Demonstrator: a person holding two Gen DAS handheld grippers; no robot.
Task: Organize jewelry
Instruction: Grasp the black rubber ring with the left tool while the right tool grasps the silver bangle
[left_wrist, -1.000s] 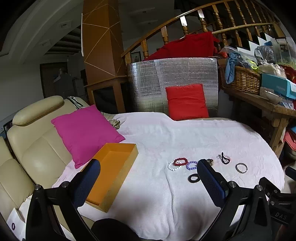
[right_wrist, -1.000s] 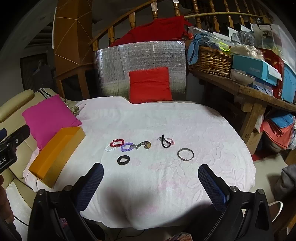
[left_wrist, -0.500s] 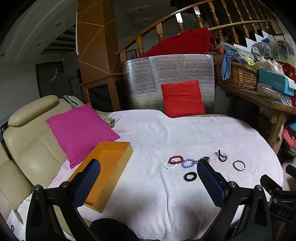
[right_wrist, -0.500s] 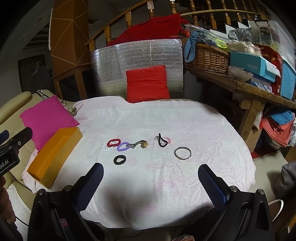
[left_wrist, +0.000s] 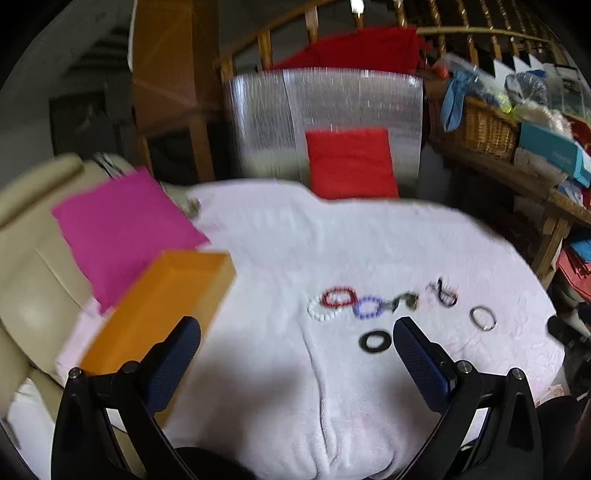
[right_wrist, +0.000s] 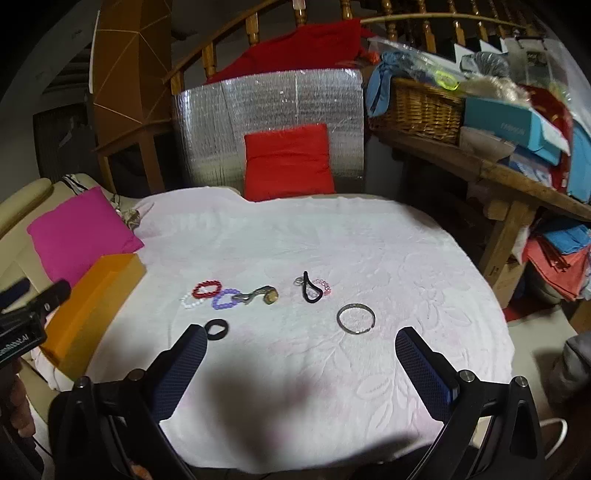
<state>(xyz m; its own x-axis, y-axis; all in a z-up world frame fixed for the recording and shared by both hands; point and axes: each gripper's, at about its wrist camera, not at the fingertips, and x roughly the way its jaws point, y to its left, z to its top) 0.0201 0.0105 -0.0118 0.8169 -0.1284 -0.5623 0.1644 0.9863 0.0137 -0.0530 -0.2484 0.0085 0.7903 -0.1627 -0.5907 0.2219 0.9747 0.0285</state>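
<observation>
White cloth (right_wrist: 295, 236) covers the round table; an orange box (right_wrist: 92, 295) sits at its left edge beside a pink cushion (right_wrist: 81, 232).

We note the left gripper (left_wrist: 295, 354) and the right gripper (right_wrist: 301, 360) both hover above the near edge, jaws wide apart, holding nothing.

Jewelry lies mid-table, well apart from the box, none yet inside as far as we can see.

Risks, as we judge them: the beaded bracelets touch one another, so gripping one may drag its neighbours; the soft cloth could bunch under a finger. The left view is blurred, so aim there is uncertain.

Count:
- red bracelet (right_wrist: 207, 289), 1
- white bracelet (right_wrist: 192, 301), 1
- purple bracelet (right_wrist: 224, 299), 1
- black ring (right_wrist: 216, 329), 1
- metal bangle (right_wrist: 355, 318), 1
- black loop (right_wrist: 309, 293), 1
- pink bead string (right_wrist: 323, 286), 1
- metal trinket (right_wrist: 260, 294), 1
</observation>
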